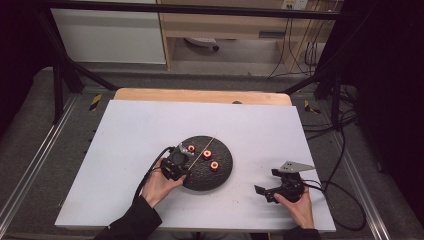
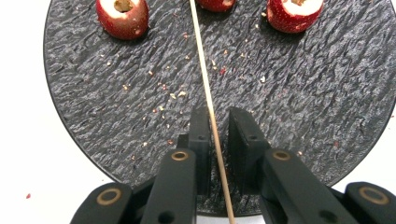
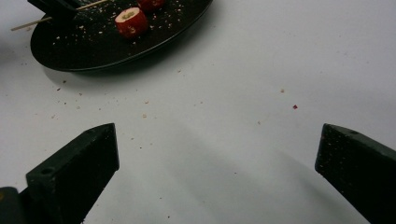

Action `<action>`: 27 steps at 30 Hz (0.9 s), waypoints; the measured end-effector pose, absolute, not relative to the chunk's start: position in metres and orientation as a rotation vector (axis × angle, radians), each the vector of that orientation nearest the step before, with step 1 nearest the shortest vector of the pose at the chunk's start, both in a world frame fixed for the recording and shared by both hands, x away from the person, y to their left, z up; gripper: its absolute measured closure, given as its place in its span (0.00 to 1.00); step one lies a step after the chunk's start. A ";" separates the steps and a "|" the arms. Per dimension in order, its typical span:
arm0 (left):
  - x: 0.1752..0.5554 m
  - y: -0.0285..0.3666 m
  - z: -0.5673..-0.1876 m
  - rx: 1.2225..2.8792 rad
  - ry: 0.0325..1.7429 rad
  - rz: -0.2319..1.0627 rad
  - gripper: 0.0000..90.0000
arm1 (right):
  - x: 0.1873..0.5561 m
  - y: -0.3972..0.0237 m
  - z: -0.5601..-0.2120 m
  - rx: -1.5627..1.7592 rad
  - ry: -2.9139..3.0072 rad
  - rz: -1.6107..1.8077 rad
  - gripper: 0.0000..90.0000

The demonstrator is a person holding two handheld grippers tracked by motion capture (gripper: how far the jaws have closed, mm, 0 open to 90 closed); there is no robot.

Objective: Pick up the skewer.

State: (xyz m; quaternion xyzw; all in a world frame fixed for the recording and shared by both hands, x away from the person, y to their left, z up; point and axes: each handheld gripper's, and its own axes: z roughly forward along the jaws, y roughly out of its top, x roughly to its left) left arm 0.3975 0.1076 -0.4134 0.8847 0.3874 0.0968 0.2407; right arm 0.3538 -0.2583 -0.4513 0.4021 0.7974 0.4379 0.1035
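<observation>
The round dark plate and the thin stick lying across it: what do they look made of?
The plate looks like slate or slate-look stoneware: matte charcoal, with a rippled, cleft surface and a thin edge; which of the two the pictures leave open. The stick looks like bamboo or pale wood: slim, straight, a dull tan skewer, lying between the jaws of the left gripper, which stand narrowly to either side of it.

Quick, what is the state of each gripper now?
Left gripper: jaws around the wooden skewer on the black plate, a gap visible, not yet pressing.
Right gripper: open, empty.
</observation>
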 end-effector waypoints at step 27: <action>0.397 0.108 -0.413 2.406 1.090 0.280 0.98 | 0.354 -0.258 -0.451 1.191 2.354 1.297 0.01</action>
